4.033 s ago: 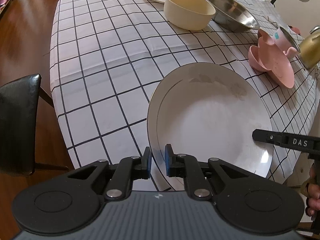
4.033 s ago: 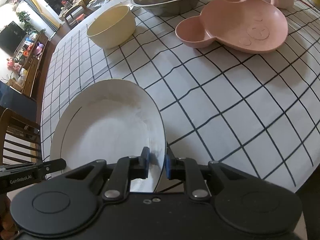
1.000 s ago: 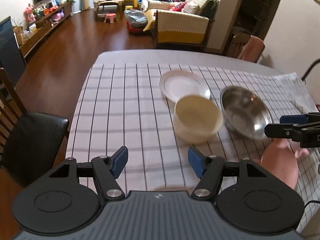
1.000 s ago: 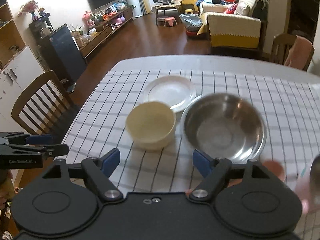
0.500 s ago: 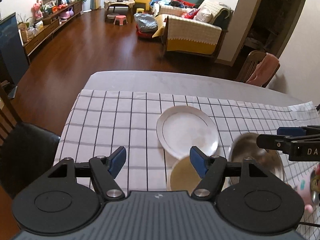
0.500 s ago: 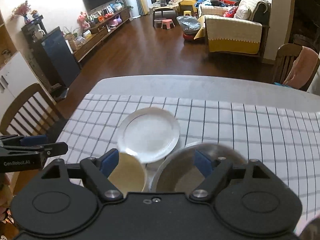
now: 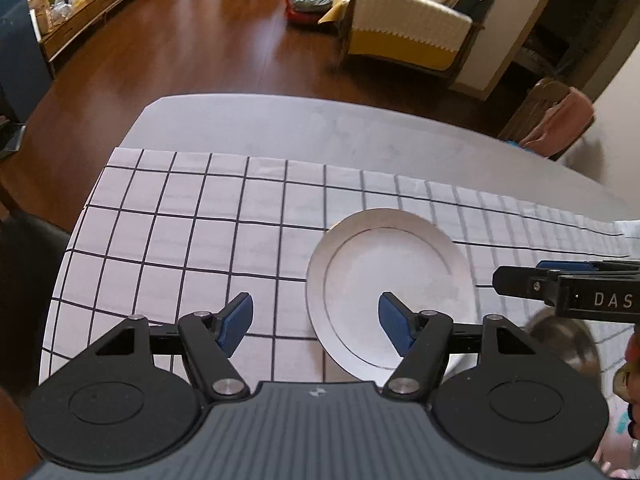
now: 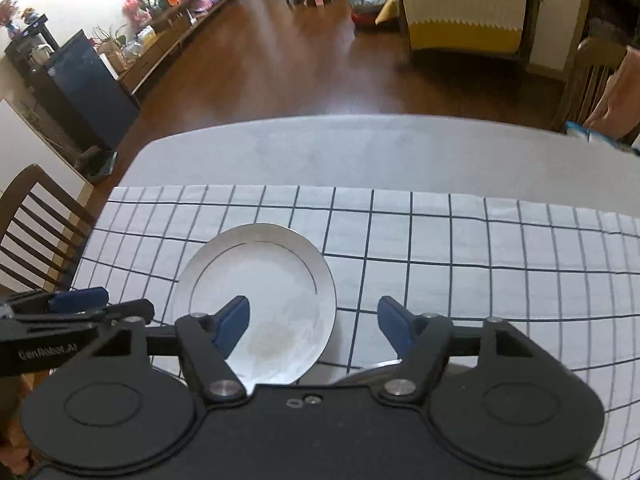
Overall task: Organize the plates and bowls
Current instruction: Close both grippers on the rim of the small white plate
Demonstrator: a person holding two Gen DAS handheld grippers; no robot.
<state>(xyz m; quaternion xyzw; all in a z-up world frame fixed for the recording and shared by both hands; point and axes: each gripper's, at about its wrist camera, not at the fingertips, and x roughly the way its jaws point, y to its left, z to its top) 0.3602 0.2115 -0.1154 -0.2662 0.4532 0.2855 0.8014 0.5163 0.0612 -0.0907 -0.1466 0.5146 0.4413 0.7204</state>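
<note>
A: Left wrist view: our left claw [image 7: 316, 320] is spread wide, empty, above the white plate [image 7: 390, 292] lying flat on the checked worktop [image 7: 180, 240].

B: Right wrist view: our right claw [image 8: 314, 322] likewise wide, empty; plate [image 8: 260, 300] not yet grasped. We judge sorting unfinished.

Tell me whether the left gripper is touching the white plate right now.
Apart. The left wrist view shows the left gripper wide open above the checked tablecloth, its blue fingertips hanging in front of the white plate and closed on nothing.
</note>
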